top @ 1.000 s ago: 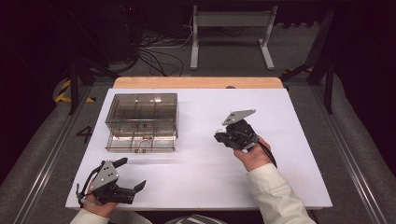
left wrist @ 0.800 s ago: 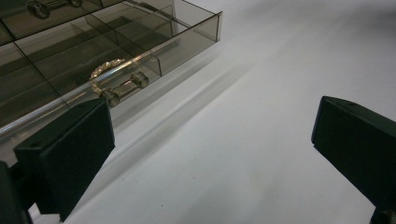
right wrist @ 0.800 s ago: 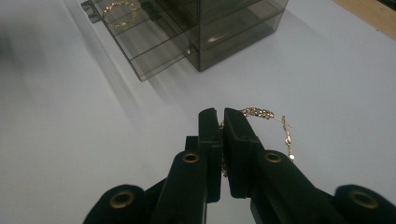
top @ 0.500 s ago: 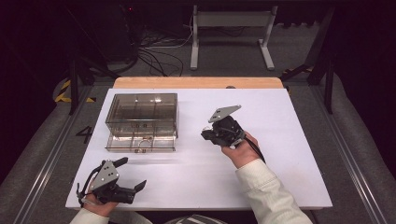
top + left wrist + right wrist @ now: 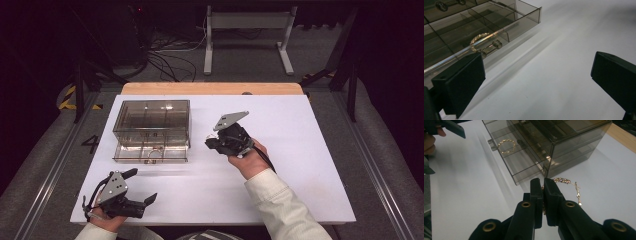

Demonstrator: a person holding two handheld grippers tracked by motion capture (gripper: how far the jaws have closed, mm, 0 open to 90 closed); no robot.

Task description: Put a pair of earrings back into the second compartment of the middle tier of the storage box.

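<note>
A smoky clear drawer box (image 5: pixel 152 117) stands at the table's left, its bottom drawer (image 5: pixel 150 154) pulled out toward me. A gold bracelet (image 5: pixel 154 151) (image 5: pixel 480 40) (image 5: pixel 506 146) lies in that drawer. My right gripper (image 5: pixel 209 144) (image 5: pixel 541 182) hovers just right of the drawer's front corner, shut on a thin gold chain (image 5: pixel 571 185) that dangles past the jaws. My left gripper (image 5: pixel 142 185) (image 5: pixel 537 75) rests near the table's front left edge, open with nothing between its jaws, pointing toward the drawer.
The white table top (image 5: pixel 300 150) has bare room right of the box and along the front. A wooden strip (image 5: pixel 210 88) runs along the far edge. Cables and a metal stand (image 5: pixel 247 30) sit on the floor beyond.
My right gripper has travelled left toward the drawer box, still shut on the chain. The left gripper has stayed put.
</note>
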